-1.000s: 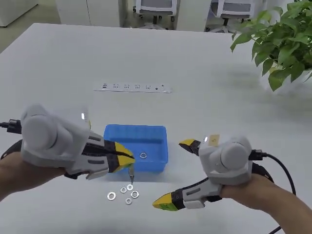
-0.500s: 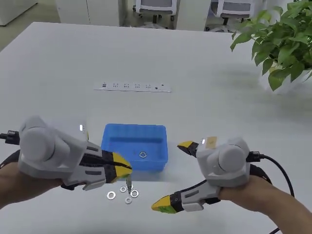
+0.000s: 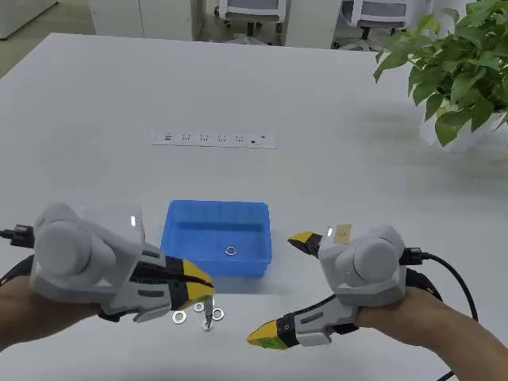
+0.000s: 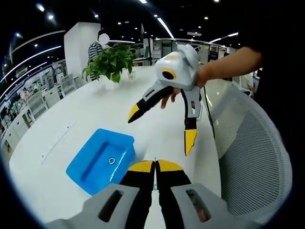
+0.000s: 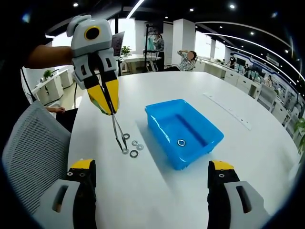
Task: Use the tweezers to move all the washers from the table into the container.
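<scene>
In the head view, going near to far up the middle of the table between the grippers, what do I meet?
loose washers → blue container → power strip → office chairs beyond the far edge

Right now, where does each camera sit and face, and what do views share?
Head view: on the headset, looking down at the table; hands, left gripper, right gripper show.
Left gripper view: along its shut jaws toward the right gripper and its arm.
Right gripper view: between its open jaws toward the tweezers and washers.
Shared: the container, one washer inside.
</scene>
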Motion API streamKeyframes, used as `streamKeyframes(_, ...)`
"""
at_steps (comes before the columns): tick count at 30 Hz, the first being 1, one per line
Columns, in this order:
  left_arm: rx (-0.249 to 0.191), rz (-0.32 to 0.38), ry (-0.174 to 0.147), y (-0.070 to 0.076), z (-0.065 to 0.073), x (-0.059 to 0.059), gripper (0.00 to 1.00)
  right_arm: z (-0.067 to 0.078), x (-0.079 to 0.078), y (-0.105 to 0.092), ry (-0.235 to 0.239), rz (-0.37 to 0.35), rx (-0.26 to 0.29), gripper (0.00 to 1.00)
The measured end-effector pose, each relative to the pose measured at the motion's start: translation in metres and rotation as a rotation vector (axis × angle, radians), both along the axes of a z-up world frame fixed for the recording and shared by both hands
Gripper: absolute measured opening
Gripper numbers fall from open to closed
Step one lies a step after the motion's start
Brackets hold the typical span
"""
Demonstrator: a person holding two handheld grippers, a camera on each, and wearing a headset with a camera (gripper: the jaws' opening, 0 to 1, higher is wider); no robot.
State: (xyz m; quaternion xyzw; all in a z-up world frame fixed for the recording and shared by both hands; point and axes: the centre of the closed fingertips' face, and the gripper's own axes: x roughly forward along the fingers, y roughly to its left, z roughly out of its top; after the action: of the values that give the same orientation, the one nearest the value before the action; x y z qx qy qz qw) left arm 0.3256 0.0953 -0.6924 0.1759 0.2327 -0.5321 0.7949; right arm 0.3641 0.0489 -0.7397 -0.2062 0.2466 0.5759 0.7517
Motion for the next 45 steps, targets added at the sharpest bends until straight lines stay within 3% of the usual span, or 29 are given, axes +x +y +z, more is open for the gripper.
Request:
streamKeyframes(38,-0.003,-0.037,0.009,-0.001,-0.004,-0.004,0.05,-0.003,-0.006,0.008,0.007,0.028,0.006,0.96)
streamKeyframes(45,0.005,-0.059,0.005,0.001,-0.004,-0.005,0.05,0.001,-0.012,0.015,-0.002,0.075,0.026,0.90)
